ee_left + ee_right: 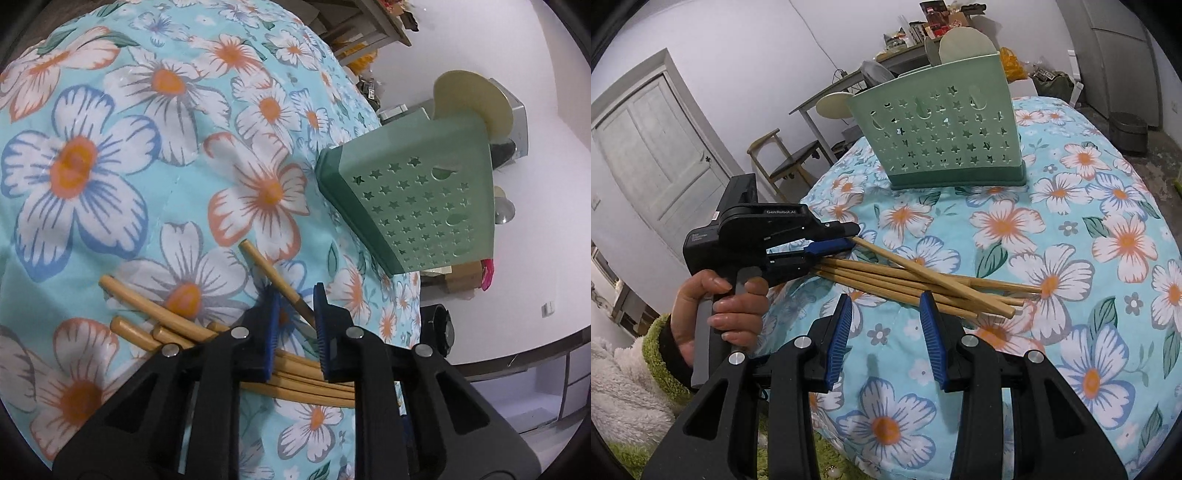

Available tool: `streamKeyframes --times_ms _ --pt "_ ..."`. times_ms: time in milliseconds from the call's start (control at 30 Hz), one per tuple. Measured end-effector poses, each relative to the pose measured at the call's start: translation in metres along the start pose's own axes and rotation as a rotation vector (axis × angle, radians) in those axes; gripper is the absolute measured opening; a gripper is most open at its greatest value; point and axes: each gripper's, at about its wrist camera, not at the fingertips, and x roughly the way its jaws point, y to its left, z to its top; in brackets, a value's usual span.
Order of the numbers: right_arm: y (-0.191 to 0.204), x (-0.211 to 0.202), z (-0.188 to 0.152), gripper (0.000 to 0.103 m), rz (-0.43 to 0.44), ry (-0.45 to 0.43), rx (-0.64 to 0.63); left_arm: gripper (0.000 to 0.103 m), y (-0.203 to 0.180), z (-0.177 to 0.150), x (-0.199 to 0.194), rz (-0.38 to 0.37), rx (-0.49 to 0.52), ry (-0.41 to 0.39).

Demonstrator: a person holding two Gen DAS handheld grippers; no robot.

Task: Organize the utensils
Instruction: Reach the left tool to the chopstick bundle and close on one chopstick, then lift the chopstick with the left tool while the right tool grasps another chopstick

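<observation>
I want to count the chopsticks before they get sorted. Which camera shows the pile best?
The right wrist view: the chopsticks lie fanned across the floral cloth, nearly full length, ahead of the right gripper. In the left wrist view the left gripper covers their middles, leaving mostly their ends visible.

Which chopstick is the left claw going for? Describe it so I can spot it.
On the floral cloth, in front of the green star-punched holder, lies a pile of wooden chopsticks. The left claw is at the one lying on top. Unlike its near-parallel neighbours, it crosses them diagonally.
</observation>
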Motion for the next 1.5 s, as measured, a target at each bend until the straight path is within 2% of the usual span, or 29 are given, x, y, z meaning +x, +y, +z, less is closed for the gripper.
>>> streamKeyframes --times_ms 267,433,633,833,1000,1167,1367,1500 --pt "0.005 -0.003 -0.002 0.038 0.001 -0.009 0.006 0.016 0.01 0.006 0.003 -0.018 -0.172 0.016" --pt "0.012 -0.006 -0.005 0.038 -0.001 -0.015 -0.003 0.01 0.016 0.005 0.007 -0.025 -0.272 -0.038" --pt "0.018 -0.015 -0.009 0.038 -0.013 -0.033 -0.011 0.007 0.012 0.002 0.008 -0.014 -0.246 -0.097" --pt "0.019 -0.031 -0.014 0.038 -0.039 -0.065 -0.012 0.004 0.012 0.001 0.001 -0.121 -0.273 -0.081" --pt "0.017 -0.046 -0.013 0.038 -0.074 -0.101 -0.006 0.004 0.002 0.0 -0.027 -0.223 -0.206 -0.107" --pt "0.01 -0.056 -0.006 0.038 -0.076 -0.135 0.012 0.004 -0.007 0.001 -0.077 -0.288 -0.069 -0.165" --pt "0.012 -0.031 0.006 0.038 -0.071 -0.079 -0.019 0.004 -0.004 0.002 -0.126 -0.268 0.064 -0.236" --pt "0.027 0.002 0.021 0.038 -0.055 -0.018 -0.12 0.004 -0.006 0.003 -0.144 -0.219 0.149 -0.293"
